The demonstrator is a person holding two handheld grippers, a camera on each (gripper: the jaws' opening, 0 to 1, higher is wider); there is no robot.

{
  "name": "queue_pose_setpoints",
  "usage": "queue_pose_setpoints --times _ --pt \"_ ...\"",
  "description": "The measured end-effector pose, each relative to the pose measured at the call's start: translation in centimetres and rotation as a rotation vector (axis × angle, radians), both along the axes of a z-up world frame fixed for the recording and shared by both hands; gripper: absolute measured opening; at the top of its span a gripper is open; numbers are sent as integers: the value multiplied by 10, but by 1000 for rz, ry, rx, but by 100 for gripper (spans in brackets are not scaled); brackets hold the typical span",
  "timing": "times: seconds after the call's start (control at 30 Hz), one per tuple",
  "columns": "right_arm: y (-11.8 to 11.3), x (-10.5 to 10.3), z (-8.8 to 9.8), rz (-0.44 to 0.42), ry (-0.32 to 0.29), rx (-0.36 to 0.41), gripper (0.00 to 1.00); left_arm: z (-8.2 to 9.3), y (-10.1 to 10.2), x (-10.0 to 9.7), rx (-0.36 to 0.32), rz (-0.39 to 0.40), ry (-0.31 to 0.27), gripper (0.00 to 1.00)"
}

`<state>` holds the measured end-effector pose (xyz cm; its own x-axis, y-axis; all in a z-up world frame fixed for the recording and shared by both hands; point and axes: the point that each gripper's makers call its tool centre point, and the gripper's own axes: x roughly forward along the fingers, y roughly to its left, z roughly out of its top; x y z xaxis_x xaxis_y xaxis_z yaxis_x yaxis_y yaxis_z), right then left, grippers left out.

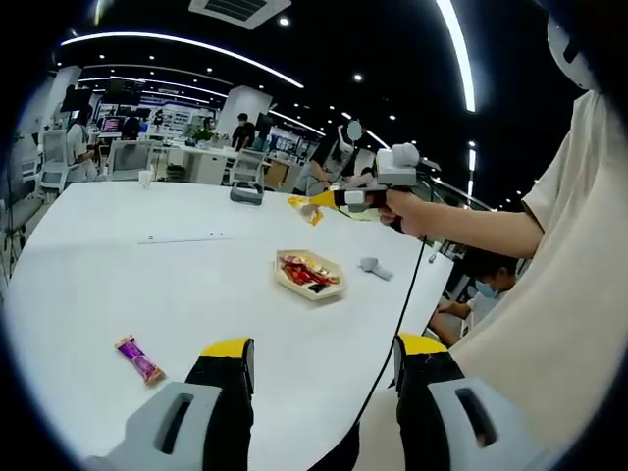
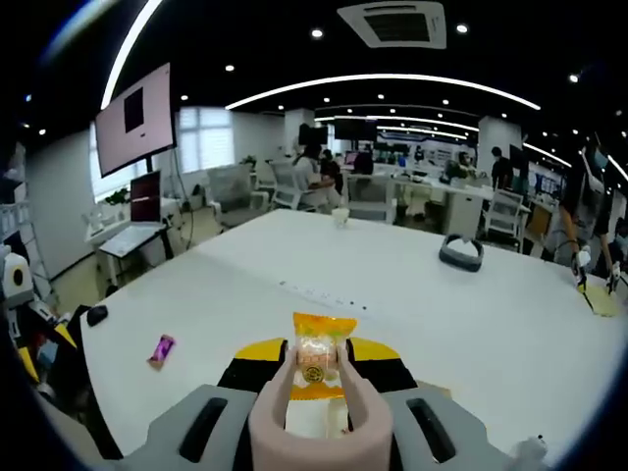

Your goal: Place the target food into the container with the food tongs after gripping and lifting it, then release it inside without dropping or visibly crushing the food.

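My right gripper (image 2: 316, 385) is shut on pink food tongs (image 2: 314, 427), whose tips pinch an orange packaged pastry (image 2: 314, 355) held in the air above the white table (image 2: 442, 314). In the left gripper view the right gripper (image 1: 343, 199) appears in a person's hand, with the yellow packet (image 1: 306, 207) hanging at the tongs' end, above and beyond the container (image 1: 309, 274). That container is a small boat-shaped wooden tray with red-wrapped snacks inside. My left gripper (image 1: 325, 355) stands open over the near table edge, nothing between its jaws.
A purple wrapped candy (image 1: 139, 359) (image 2: 162, 349) lies on the table to the left. A small grey object (image 1: 375, 267) lies right of the tray. A dark headset-like item (image 2: 461, 252) and a cup (image 2: 340, 216) sit farther off. People sit at desks behind.
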<state>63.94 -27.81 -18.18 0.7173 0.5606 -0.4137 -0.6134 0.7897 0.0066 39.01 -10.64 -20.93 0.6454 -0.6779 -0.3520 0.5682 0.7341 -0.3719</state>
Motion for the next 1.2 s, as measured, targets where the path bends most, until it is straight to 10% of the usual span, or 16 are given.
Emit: queue_pose_setpoints --times 1.2 --pt "-71 14 -7 -157 14 9 23 -5 -6 4 22 -35 27 57"
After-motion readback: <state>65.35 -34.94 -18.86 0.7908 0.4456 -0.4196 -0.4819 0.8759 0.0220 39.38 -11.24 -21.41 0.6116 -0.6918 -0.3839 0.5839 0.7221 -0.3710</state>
